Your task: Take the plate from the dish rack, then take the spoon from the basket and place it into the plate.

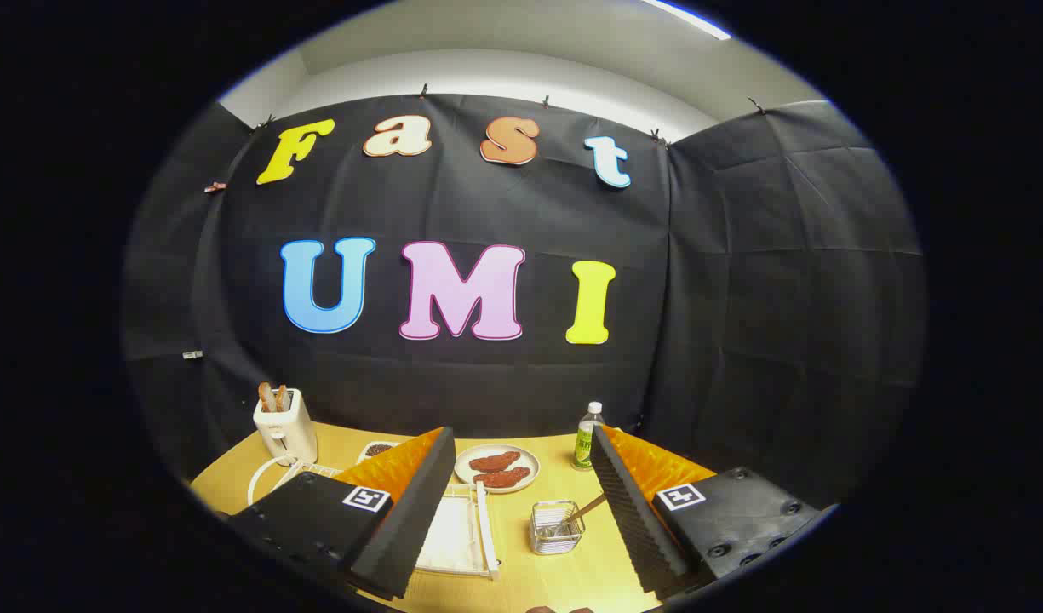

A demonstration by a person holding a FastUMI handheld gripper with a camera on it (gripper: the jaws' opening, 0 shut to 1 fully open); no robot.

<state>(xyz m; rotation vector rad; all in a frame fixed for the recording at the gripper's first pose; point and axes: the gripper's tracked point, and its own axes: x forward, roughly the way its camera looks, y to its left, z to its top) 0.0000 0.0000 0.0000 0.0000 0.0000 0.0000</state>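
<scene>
My gripper [521,432] is held open above a wooden table [572,579], with a wide gap and nothing between its fingers. A white dish rack [457,532] lies between the fingers, close to the left one, which hides part of it. I cannot make out a plate in it. To its right, a small wire basket [556,528] stands on the table. The spoon [584,510] leans in it with its handle up toward the right finger.
A plate with brown food [496,468] sits beyond the rack. A plastic bottle [587,436] stands by the right fingertip. A white toaster [284,426] with bread and a small dish [376,449] are at the far left.
</scene>
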